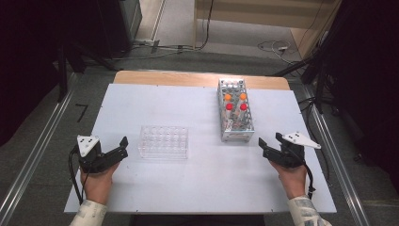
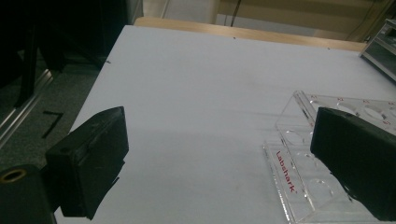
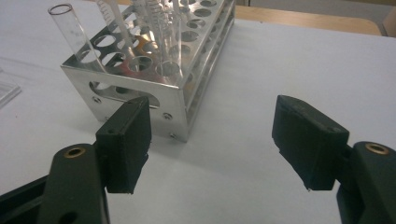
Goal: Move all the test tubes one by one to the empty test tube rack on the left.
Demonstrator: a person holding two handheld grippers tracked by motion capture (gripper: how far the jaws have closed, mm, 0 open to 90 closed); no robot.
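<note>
Your left tongs (image 1: pixel 123 148) and right tongs (image 1: pixel 269 144) both gape wide, gripping nothing. One clear plastic rack (image 1: pixel 163 141) lies just beside the left tongs. One metal rack (image 1: pixel 235 113), just ahead of the right tongs, carries two orange-capped tubes (image 1: pixel 228 97) and two red-capped tubes (image 1: pixel 229 107).

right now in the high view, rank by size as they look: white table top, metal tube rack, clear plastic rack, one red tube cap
1. white table top, by far the largest.
2. and 3. metal tube rack and clear plastic rack: their outlines look about alike, and the metal one lies farther from the camera, so no firm ranking.
4. red tube cap, the smallest.
</note>
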